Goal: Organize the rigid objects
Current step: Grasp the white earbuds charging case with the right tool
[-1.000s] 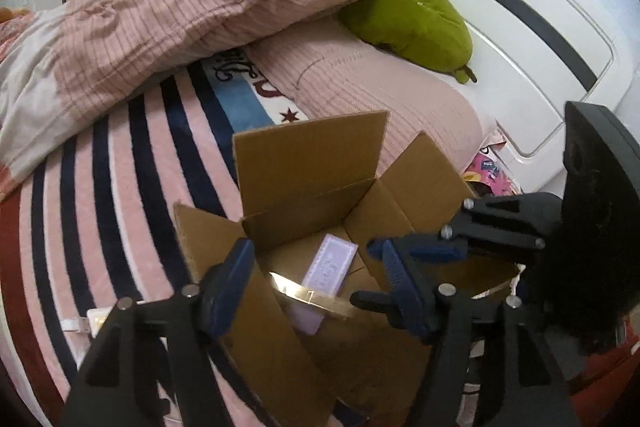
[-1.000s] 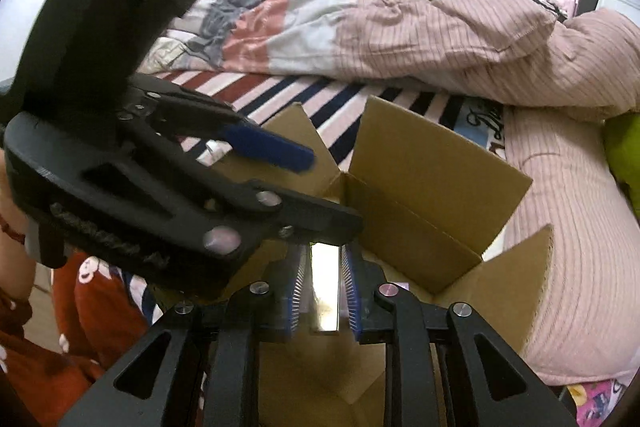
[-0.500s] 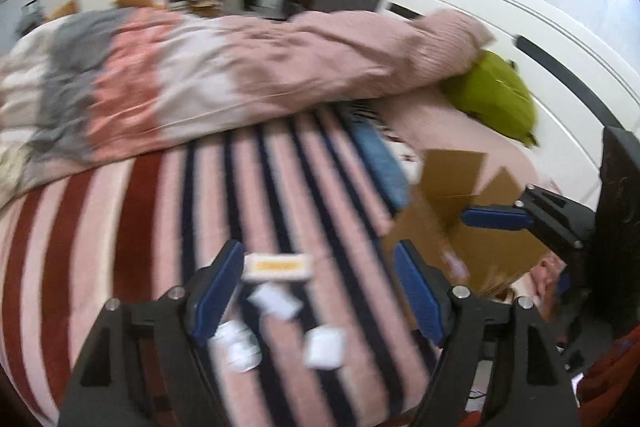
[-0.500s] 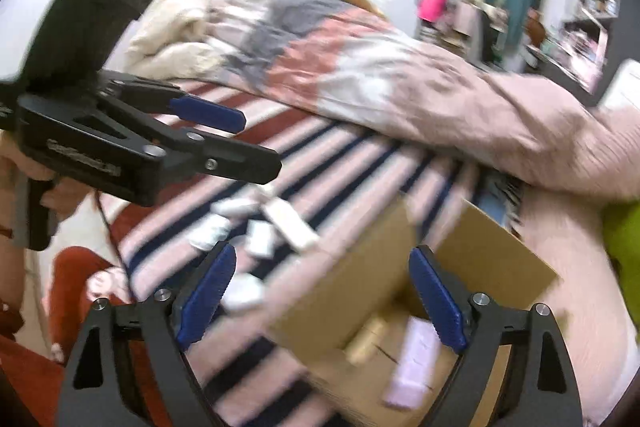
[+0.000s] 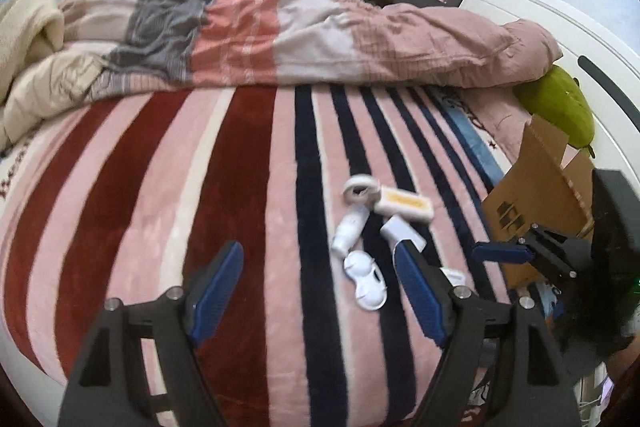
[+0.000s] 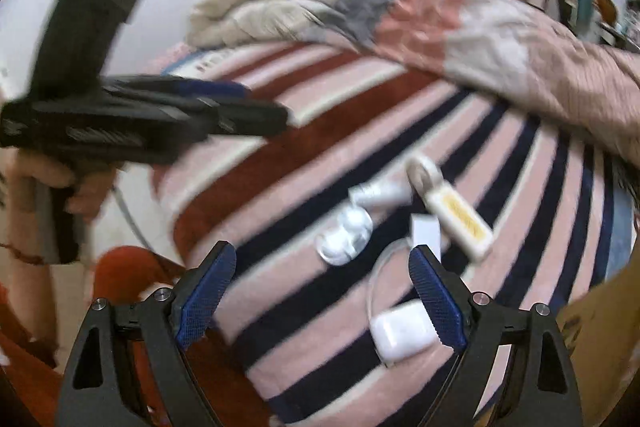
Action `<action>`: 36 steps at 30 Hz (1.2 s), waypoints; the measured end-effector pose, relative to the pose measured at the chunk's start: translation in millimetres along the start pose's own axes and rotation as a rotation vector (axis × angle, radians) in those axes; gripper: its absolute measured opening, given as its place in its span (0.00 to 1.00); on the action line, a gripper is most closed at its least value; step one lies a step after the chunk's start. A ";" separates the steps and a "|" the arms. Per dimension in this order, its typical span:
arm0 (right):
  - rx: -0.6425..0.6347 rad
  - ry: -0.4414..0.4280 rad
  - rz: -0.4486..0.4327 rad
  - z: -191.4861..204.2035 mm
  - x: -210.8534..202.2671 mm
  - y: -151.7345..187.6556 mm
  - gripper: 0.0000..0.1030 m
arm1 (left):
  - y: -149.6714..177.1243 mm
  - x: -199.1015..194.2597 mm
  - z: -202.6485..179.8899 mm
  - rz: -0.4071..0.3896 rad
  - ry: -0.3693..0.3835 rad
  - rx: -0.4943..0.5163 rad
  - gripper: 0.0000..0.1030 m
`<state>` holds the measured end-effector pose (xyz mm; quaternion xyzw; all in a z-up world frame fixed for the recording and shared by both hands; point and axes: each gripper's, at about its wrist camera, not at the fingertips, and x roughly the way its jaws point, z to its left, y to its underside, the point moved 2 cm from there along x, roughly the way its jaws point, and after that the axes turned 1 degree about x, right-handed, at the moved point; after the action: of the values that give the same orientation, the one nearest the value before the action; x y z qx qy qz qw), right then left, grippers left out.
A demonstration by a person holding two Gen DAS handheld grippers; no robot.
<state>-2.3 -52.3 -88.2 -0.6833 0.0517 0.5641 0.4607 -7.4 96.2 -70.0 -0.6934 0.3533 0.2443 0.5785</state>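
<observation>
- Left gripper [image 5: 318, 291]: jaws spread wide, nothing between the pads, above the striped blanket [image 5: 224, 211].
- Right gripper [image 6: 322, 291]: jaws spread wide, nothing gripped; blurred.
- From the left claw, at 1 o'clock, a cluster of white items: a double-lobed case [image 5: 365, 281] nearest, a bottle [image 5: 349, 231] just beyond it, a tape roll [image 5: 360, 189] and a yellow-labelled box [image 5: 405, 203] farthest.
- From the right claw, a white charger [image 6: 402, 335] lies at 2 o'clock, just beside the right finger.
- Carton [image 5: 536, 199] at 3 o'clock, at the bed's edge.
- Duvet [image 5: 304, 35] at 12 o'clock.
</observation>
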 end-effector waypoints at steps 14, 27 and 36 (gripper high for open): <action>0.177 0.142 0.091 -50.7 38.9 48.2 0.58 | 12.5 20.2 0.6 0.046 0.008 -0.013 0.73; 0.057 0.031 -0.042 -27.3 -6.6 19.3 0.54 | -4.7 0.7 -51.8 0.040 0.192 0.034 0.73; -0.074 0.009 -0.252 -22.8 -87.4 -23.8 0.54 | -47.5 -11.4 -124.0 0.031 0.400 0.087 0.56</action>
<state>-3.1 -93.6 -4.4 -0.7032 -0.0533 0.5003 0.5023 13.4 -18.4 -5.4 -0.6970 0.4820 0.0955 0.5223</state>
